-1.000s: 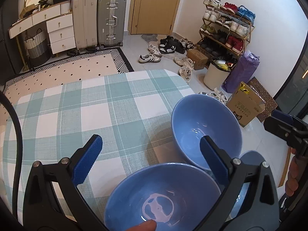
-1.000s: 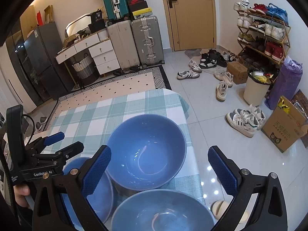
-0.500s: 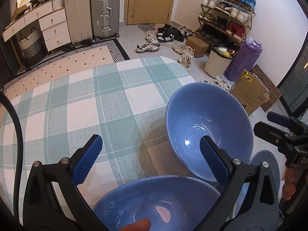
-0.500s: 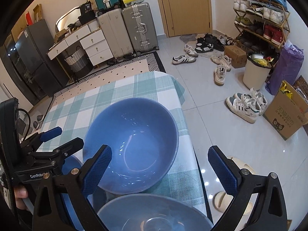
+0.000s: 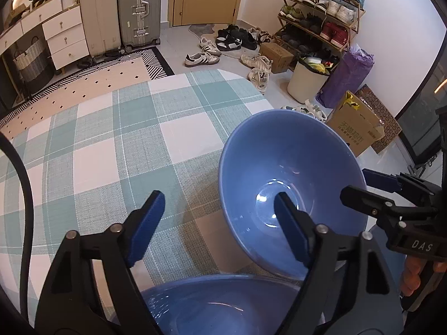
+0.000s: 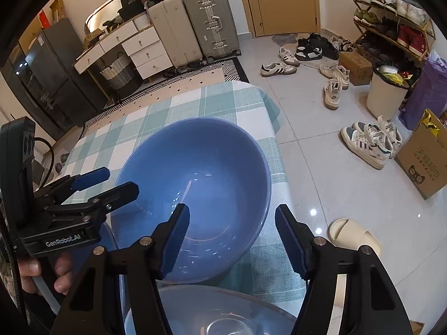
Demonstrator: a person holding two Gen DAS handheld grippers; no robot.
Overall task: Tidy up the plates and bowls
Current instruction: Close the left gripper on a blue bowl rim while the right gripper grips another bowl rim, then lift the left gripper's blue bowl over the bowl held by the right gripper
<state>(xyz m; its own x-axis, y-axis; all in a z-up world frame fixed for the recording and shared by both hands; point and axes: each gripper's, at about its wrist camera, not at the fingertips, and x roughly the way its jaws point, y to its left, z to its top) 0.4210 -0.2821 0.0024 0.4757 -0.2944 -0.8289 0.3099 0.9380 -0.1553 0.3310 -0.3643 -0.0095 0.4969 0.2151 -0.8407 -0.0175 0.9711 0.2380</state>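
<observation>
Where the left wrist view begins, the left gripper (image 5: 220, 217) stands with its blue-padded jaws spread and nothing between them, above the rim of a near blue bowl (image 5: 223, 304) at the bottom edge. Just beyond it a second, larger blue bowl (image 5: 290, 189) sits tilted at the right edge of the checked tablecloth (image 5: 111, 145), its mouth turned toward the camera. Only this view shows the right gripper (image 5: 363, 184) from the side, at that bowl's right rim; whether it presses the rim cannot be told. The right wrist view gives what the first hides: the right gripper (image 6: 232, 231) has its jaws parted with the near rim of the large blue bowl (image 6: 201, 178) passing between them, the left pad inside the bowl and the right pad outside, neither clearly touching. Below it lies a pale blue bowl or plate (image 6: 212, 312), too cut off to name surely. This view also shows the left gripper (image 6: 106, 181) from the side, held in a hand (image 6: 36, 270) at the bowl's left rim, and a cream slipper (image 6: 354, 240) on the tiled floor just off the table edge. Farther out, both views show scattered sneakers (image 6: 371, 139), a cardboard box (image 5: 357, 134), a white bin (image 5: 307, 81), a shoe rack (image 5: 321, 8), two suitcases (image 5: 120, 11) and a white drawer unit (image 5: 64, 36); the right wrist view alone shows a dark refrigerator (image 6: 56, 78).
</observation>
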